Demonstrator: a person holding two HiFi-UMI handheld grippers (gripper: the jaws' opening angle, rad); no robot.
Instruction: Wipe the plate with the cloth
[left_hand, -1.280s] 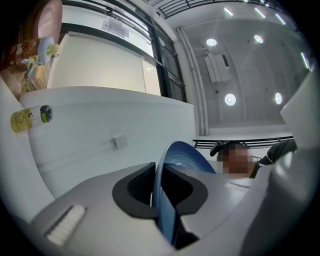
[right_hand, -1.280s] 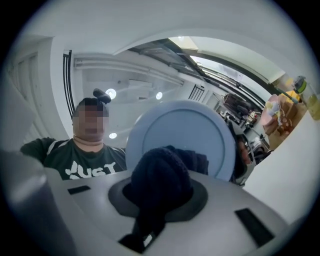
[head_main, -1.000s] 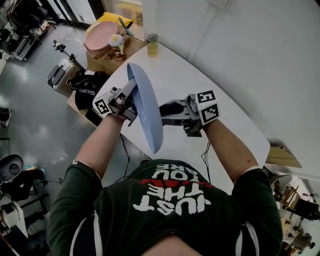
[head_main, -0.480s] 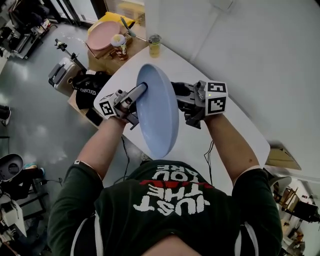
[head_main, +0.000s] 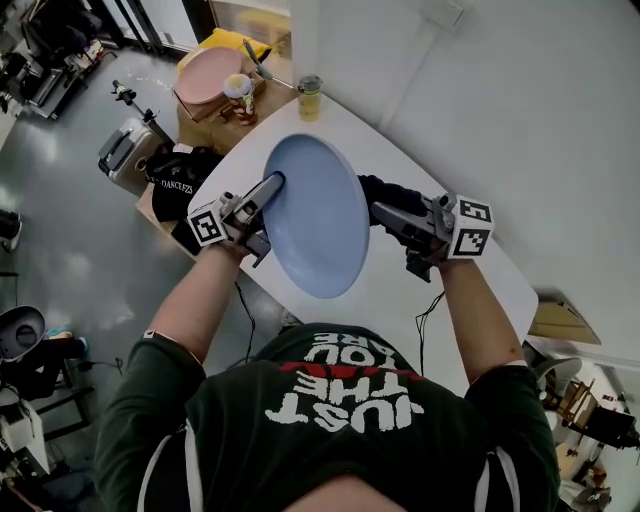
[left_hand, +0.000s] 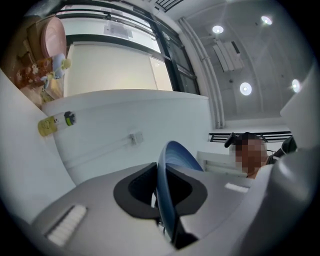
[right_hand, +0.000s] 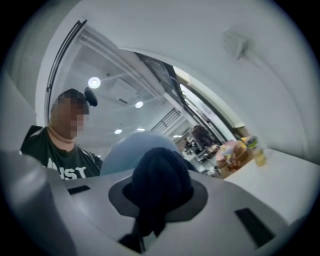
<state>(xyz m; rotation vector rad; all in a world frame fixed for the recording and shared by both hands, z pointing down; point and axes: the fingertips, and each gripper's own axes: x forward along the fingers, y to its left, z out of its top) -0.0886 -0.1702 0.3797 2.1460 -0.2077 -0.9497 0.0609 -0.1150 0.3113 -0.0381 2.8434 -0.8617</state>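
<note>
L gripper (head_main: 272, 186) nearly shut, pinching plate (head_main: 315, 220) rim, jaws just been tightening. Plate hanging tilted over table (head_main: 400, 290). R gripper (head_main: 385, 208) clamping cloth (head_main: 392, 188), just beside plate's R edge. Probably needing firm L grip while pressing cloth flat on face, sweeping across w/o levering rim.

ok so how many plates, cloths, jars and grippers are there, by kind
plates: 2 (blue plate, pink plate)
cloths: 1 (dark cloth)
jars: 1 (yellow jar)
grippers: 2 (left gripper, right gripper)
total: 6
</note>
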